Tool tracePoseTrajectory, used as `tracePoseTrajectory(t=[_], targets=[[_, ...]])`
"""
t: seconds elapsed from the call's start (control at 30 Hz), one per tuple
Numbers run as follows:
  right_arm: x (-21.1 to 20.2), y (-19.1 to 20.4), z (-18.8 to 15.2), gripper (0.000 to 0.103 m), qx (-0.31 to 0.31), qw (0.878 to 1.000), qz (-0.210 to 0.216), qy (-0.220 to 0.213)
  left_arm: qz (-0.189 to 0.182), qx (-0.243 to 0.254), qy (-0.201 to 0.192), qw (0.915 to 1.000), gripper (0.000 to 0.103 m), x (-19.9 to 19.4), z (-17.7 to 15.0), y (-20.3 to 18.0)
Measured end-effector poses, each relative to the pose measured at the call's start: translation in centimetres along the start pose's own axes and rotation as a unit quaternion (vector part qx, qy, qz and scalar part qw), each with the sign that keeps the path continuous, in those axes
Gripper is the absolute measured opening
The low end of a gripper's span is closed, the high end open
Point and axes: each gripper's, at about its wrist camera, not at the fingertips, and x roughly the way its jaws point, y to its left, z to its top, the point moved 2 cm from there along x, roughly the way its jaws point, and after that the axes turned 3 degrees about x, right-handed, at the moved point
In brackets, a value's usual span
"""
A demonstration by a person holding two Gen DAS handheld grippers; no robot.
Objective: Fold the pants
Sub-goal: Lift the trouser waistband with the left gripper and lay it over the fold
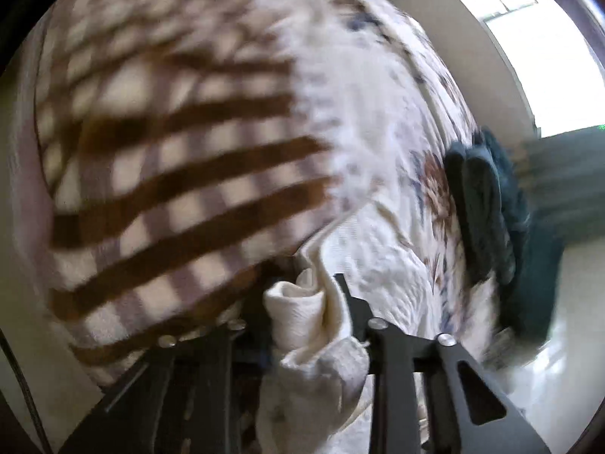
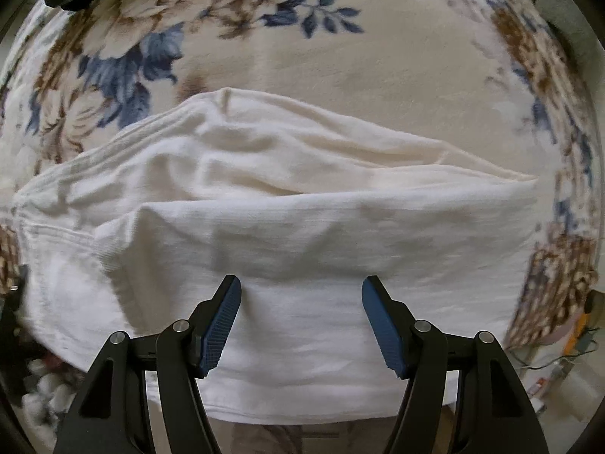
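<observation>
The white pants (image 2: pixel 302 227) lie folded and rumpled on a floral blanket, filling the middle of the right wrist view. My right gripper (image 2: pixel 301 283) is open just above the pants' near part, with nothing between its blue pads (image 2: pixel 223 321). In the left wrist view my left gripper (image 1: pixel 302 287) is shut on a bunched fold of the white pants (image 1: pixel 302 314), which is lifted off the bed. The left finger is mostly hidden behind the cloth.
The floral blanket (image 2: pixel 340 56) covers the bed. A brown-and-white checked blanket (image 1: pixel 170 151) lies to the left in the left wrist view. A dark teal garment (image 1: pixel 487 208) sits at the bed's edge, with a bright window (image 1: pixel 548 56) beyond.
</observation>
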Motion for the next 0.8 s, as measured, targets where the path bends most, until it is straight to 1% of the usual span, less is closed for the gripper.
tracePoseTrajectory(t=[0.1,0.17,0.23,0.27,0.37,0.43,0.47,0.5,0.53,0.6,0.67,0.73,0.8], targets=[[-0.3,-0.4,-0.6,0.069,-0.032,0.999,-0.041,-0.014,0.032,0.053,-0.024,0.9978,0.019,-2.2,-0.5,-3.2],[-0.5,-0.7,-1.1,0.069,-0.052,0.996,-0.063,-0.022,0.044,0.092,-0.044,0.9938,0.019,-3.8,-1.1,-5.6],[-0.6,-1.2,-1.6,0.082,-0.062,0.995,-0.075,-0.029,0.06,0.128,-0.057,0.9884,0.019,-5.0,-1.8,-8.1],[-0.7,-1.6,-1.9,0.09,-0.065,0.995,-0.075,-0.033,0.057,0.138,-0.063,0.9868,0.018,-5.6,-2.0,-9.5],[-0.8,-3.1,-1.5,0.09,-0.067,0.995,-0.069,-0.035,0.067,0.178,-0.071,0.9792,0.018,-7.1,-3.6,-12.8],[-0.6,-3.8,-1.6,0.09,-0.059,0.997,-0.051,-0.028,0.067,0.205,-0.071,0.9739,0.017,-7.7,-4.9,-15.3],[-0.5,-4.6,-1.8,0.09,-0.054,0.997,-0.043,-0.024,0.07,0.224,-0.071,0.9696,0.017,-7.9,-5.7,-16.6],[-0.3,-5.1,-1.1,0.09,-0.05,0.998,-0.034,-0.023,0.07,0.239,-0.07,0.9659,0.017,-8.2,-6.6,-17.9],[-0.3,-5.9,-1.2,0.09,-0.046,0.998,-0.026,-0.022,0.067,0.251,-0.068,0.9632,0.017,-8.1,-7.3,-18.8],[-0.2,-7.4,-1.2,0.09,-0.04,0.999,-0.015,-0.023,0.078,0.291,-0.063,0.9513,0.016,-8.1,-9.5,-21.2],[-0.2,-9.2,-1.4,0.09,-0.033,0.999,0.013,-0.019,0.076,0.324,-0.052,0.9416,0.016,-7.8,-11.8,-23.5],[-0.1,-11.1,-1.6,0.09,-0.029,0.999,0.012,-0.018,0.075,0.354,-0.036,0.9317,0.015,-7.1,-14.4,-25.9],[-0.1,-13.0,-1.8,0.09,-0.019,0.999,0.014,-0.021,0.068,0.366,-0.021,0.9279,0.014,-6.3,-16.4,-27.6]])
